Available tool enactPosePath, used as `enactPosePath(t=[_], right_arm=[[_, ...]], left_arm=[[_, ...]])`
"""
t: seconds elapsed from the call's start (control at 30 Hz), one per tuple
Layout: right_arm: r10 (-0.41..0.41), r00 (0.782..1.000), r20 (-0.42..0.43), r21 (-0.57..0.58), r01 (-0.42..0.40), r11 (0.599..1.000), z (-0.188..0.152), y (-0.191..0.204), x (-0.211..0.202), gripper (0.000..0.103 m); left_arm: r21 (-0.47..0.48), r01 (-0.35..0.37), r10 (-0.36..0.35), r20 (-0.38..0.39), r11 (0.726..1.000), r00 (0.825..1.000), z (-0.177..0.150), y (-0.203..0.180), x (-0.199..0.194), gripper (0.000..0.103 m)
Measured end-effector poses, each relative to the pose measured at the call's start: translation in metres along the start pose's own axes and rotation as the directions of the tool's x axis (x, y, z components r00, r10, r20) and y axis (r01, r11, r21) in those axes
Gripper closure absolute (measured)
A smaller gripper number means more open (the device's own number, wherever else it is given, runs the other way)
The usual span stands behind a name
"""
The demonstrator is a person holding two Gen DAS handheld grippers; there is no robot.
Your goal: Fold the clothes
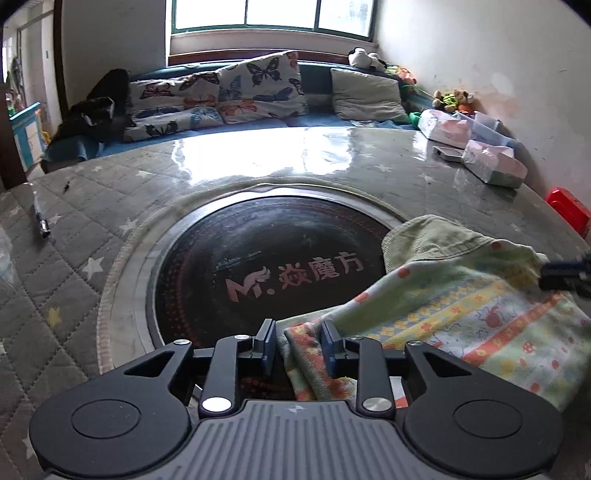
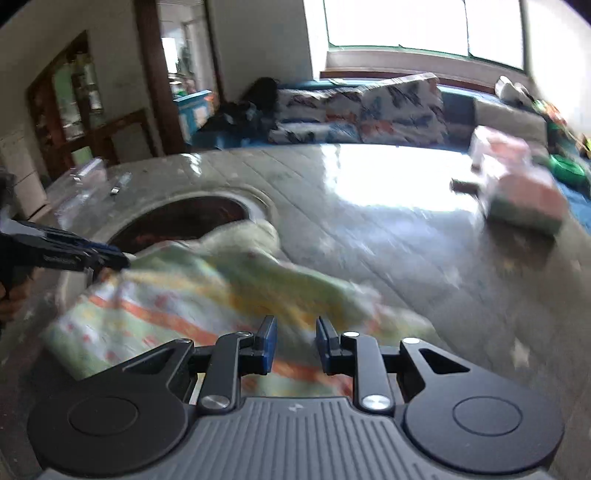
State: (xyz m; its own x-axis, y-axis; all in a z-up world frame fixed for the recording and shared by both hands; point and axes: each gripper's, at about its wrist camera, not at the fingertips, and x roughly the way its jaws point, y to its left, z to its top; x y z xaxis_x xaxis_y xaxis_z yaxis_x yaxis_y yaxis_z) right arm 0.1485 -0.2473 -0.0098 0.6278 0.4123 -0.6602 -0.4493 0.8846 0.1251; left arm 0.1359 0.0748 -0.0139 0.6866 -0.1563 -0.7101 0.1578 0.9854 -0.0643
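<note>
— Two grippers at what?
— A garment (image 1: 461, 306), draped over the near right rim of the dark disc (image 1: 266, 266) set in the quilted worktop (image 1: 92, 206). Left gripper (image 1: 300, 345) jaws stand narrow around its corner; right gripper (image 2: 293, 345) jaws gape above it.
— Beyond the disc?
— Cushions (image 1: 236, 92), a window (image 1: 273, 14), boxes (image 1: 491, 162).

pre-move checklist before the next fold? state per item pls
1. Left gripper open, garment edge between its fingers: ok.
2. Right gripper open over the garment: ok; whether it touches, cannot tell (blurred).
3. Garment flat: not ok, bunched, one end over the round heater plate.
4. Boxes clear of the garment: ok.
5. Pen-like item clear of the garment: ok.
</note>
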Motion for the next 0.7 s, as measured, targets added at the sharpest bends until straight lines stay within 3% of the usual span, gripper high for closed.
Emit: enactPosePath(t=[0.2,0.27,0.37,0.5,0.53,0.57,0.6,0.7], right_arm=[[-0.048,0.999,0.011,0.057,0.047,0.997,-0.005,-0.023,-0.008,0.079],[-0.048,0.998,0.027,0.073,0.046,0.996,-0.001,-0.028,-0.008,0.068],[-0.04,0.999,0.034,0.108,0.036,0.993,0.003,-0.033,0.001,0.068],[-0.035,0.999,0.031,0.132,0.031,0.991,0.004,-0.034,0.016,0.068],[-0.033,0.999,0.031,0.136,0.028,0.99,0.003,-0.034,0.018,0.071],[-0.039,0.999,0.031,0.135,0.035,0.99,0.003,-0.034,0.017,0.089],[-0.046,0.998,0.031,0.135,0.041,0.99,0.003,-0.033,0.017,0.097],[-0.065,0.997,0.03,0.132,0.061,0.989,0.002,-0.032,0.015,0.098]], left_arm=[[-0.03,-0.054,0.055,0.033,0.998,0.998,0.005,-0.001,-0.013,0.068],[-0.052,-0.05,0.053,0.055,0.997,0.997,0.009,-0.001,-0.021,0.068],[-0.077,0.039,-0.032,0.084,0.996,0.996,0.013,-0.008,-0.03,0.068],[-0.035,0.143,-0.14,0.082,0.989,0.987,0.017,-0.032,-0.027,0.068],[-0.032,0.168,-0.165,0.077,0.985,0.983,0.019,-0.037,-0.024,0.068],[-0.028,0.191,-0.189,0.073,0.981,0.979,0.02,-0.042,-0.02,0.068],[-0.024,0.2,-0.198,0.067,0.98,0.978,0.022,-0.046,-0.016,0.068],[-0.019,0.213,-0.212,0.051,0.977,0.976,0.027,-0.057,-0.001,0.069]])
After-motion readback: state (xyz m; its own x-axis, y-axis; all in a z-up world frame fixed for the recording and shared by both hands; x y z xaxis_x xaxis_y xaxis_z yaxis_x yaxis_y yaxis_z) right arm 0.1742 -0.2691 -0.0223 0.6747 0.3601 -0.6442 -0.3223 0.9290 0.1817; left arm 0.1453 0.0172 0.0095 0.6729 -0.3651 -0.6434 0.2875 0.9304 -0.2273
